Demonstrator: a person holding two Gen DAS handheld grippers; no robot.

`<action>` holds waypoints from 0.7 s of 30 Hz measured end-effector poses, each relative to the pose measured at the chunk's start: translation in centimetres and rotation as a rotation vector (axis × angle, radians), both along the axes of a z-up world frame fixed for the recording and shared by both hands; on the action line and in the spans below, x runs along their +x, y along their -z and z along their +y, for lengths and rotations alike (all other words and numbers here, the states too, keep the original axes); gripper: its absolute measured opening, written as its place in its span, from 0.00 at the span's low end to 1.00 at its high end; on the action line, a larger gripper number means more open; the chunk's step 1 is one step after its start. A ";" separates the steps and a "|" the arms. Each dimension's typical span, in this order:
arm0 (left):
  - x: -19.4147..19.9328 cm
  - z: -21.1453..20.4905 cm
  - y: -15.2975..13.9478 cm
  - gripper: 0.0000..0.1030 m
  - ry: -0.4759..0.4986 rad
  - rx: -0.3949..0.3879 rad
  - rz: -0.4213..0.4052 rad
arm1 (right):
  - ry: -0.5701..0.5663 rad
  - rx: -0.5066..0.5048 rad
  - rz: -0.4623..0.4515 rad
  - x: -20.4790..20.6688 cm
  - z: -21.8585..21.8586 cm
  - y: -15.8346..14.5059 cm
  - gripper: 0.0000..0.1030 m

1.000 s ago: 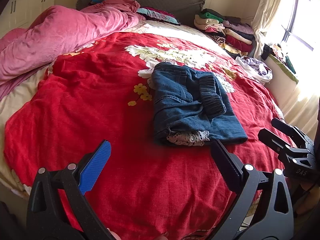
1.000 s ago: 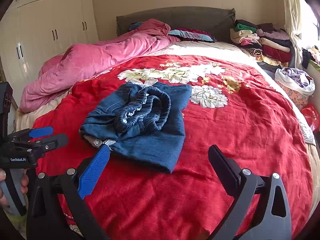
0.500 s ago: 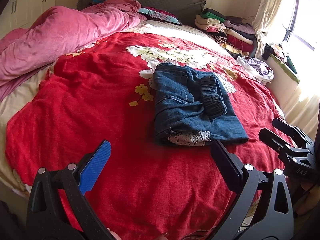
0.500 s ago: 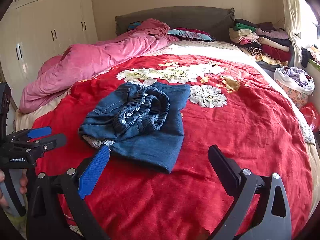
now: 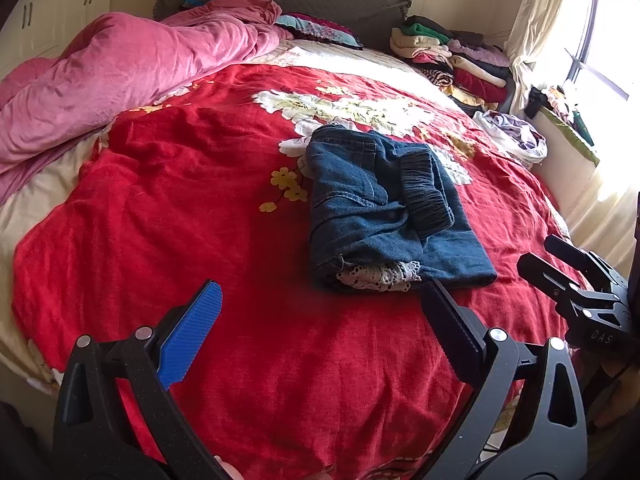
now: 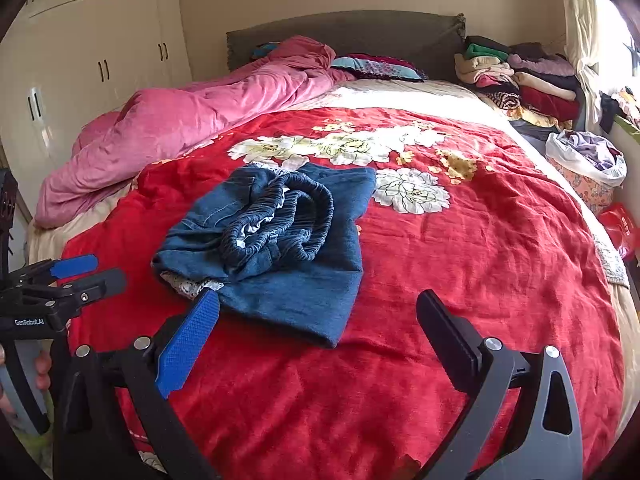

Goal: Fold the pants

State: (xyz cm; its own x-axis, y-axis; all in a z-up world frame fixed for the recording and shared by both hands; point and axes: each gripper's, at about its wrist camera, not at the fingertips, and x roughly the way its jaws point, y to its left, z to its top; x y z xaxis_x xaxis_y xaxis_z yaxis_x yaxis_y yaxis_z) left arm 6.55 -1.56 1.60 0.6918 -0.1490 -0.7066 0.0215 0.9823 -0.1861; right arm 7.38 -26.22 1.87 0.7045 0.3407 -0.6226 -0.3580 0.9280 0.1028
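Two grippers hang spread wide and empty at the near edge of the bed, neither touching cloth. From the left gripper (image 5: 320,320) the pants (image 5: 384,208) lie ahead and a little to the right; from the right gripper (image 6: 318,322) they lie ahead and to the left, so the bundle sits between the two, about equally near to each. It rests as a compact denim packet on the red bedspread (image 6: 480,272), elastic waistband on top, lace trim peeping from the near edge, its long axis running away toward the headboard (image 6: 360,36). Folding looks essentially complete.
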 end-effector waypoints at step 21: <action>1.9 4.3 1.8 0.91 -0.115 0.090 0.064 | 0.338 -0.109 0.058 3.7 -11.9 3.3 0.96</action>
State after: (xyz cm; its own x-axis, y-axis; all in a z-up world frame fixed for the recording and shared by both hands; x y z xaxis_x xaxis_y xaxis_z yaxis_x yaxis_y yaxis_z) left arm 8.50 2.78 -0.20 0.6539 -0.0051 -0.7566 -0.1015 0.9903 -0.0945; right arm 11.05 -38.17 -1.40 0.7285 0.0238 -0.6846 -0.0254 0.9996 0.0077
